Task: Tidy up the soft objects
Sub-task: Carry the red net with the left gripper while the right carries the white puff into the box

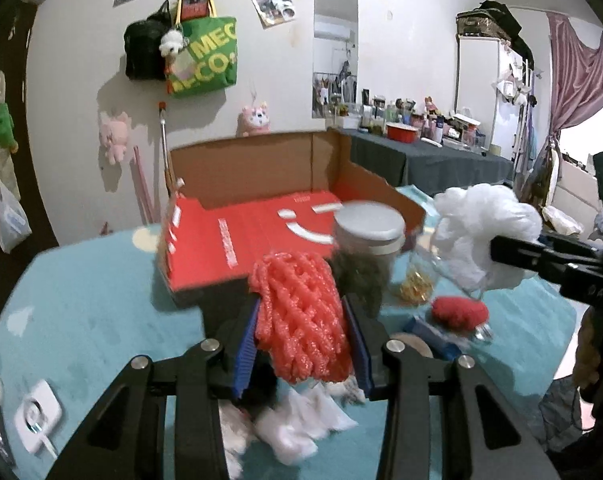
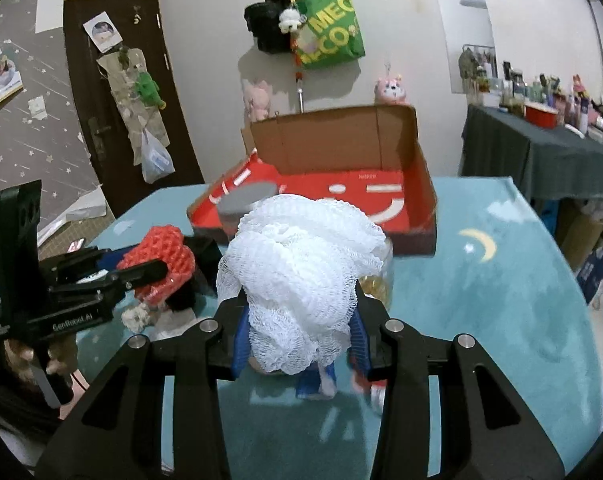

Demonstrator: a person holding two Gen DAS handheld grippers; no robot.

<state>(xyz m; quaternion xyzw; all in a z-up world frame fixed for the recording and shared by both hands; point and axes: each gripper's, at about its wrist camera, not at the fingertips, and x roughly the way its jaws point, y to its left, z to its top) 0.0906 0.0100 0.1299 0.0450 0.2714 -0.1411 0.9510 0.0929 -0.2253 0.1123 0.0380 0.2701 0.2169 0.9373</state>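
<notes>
My left gripper point(image 1: 303, 316) is shut on a red foam net sleeve point(image 1: 301, 312), held above the teal table point(image 1: 81, 312); it also shows in the right wrist view point(image 2: 161, 264). My right gripper point(image 2: 299, 312) is shut on a white mesh bath pouf point(image 2: 301, 272), which shows at the right of the left wrist view point(image 1: 485, 232). An open cardboard box with a red inside point(image 1: 237, 240) point(image 2: 417, 216) lies just beyond both grippers. A red knitted soft piece point(image 1: 459, 312) and white soft scraps point(image 1: 301, 428) lie on the table below.
A grey-lidded jar point(image 1: 367, 236) stands by the box's near edge. A clear jar with gold bits point(image 1: 415, 288) is next to it. A white plug adapter point(image 1: 37, 416) lies at the left. A dark-clothed side table point(image 2: 541, 156) with bottles stands at the right.
</notes>
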